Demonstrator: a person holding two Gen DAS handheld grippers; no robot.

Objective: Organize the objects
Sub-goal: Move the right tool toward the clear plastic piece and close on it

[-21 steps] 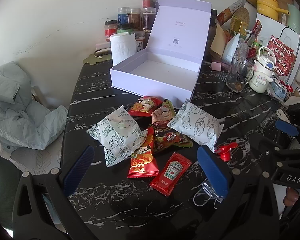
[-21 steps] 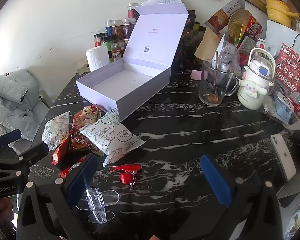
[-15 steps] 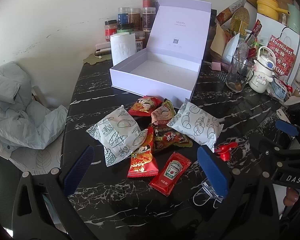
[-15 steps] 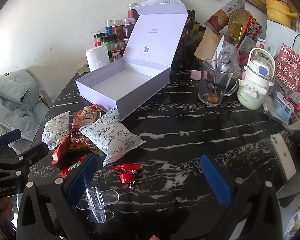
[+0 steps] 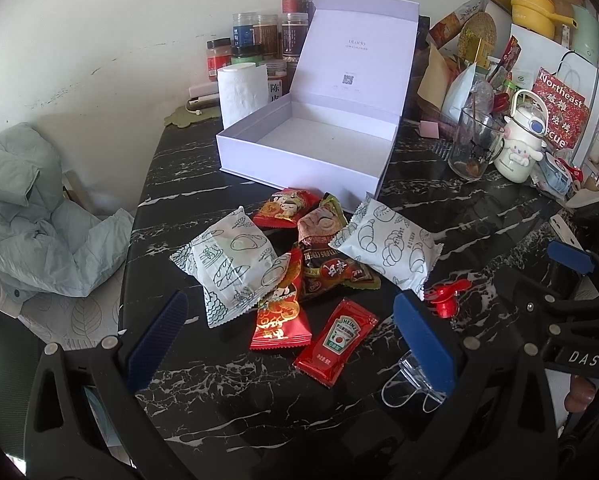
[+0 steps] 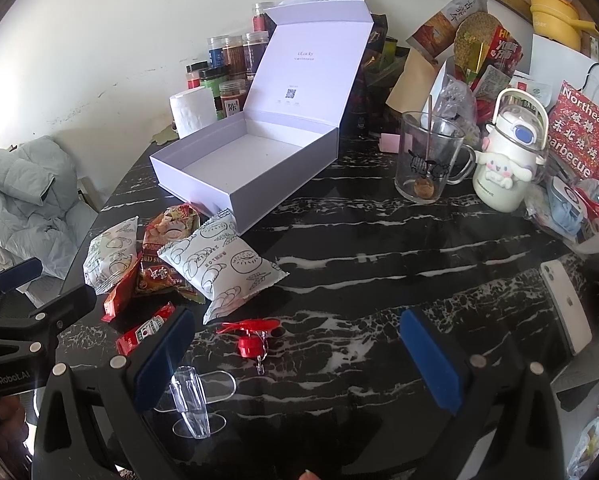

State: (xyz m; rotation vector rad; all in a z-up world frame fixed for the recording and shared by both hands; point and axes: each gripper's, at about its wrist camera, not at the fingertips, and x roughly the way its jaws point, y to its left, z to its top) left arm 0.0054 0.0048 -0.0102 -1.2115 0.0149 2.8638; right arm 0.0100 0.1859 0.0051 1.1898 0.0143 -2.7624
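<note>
Below each camera, a pair of black tongs with blue pads tilts down toward a black, white-veined marble surface; the left tongs gape wide with nothing between the pads, hovering over a loose heap of snack packets; the right tongs are spread equally wide and empty, hovering over bare marble near the front edge; in the left view the right tongs show at the far right edge with a few fingertips of the holding hand below them, and the right view shows the left tongs at its far left edge.

The heap lies just in front of an open lavender box whose lid stands upright and whose tray is empty; a left white pastry packet and a right white pastry packet flank a red candy packet, a brown snack packet and a second red packet; a ketchup sachet lies nearest the left tongs, apart from the heap.

A red keychain fan and a clear plastic stand rest beside the right tongs' left pad; a glass mug, a white cartoon-dog bottle and a white phone sit farther right; spice jars and a paper roll stand behind the box.
</note>
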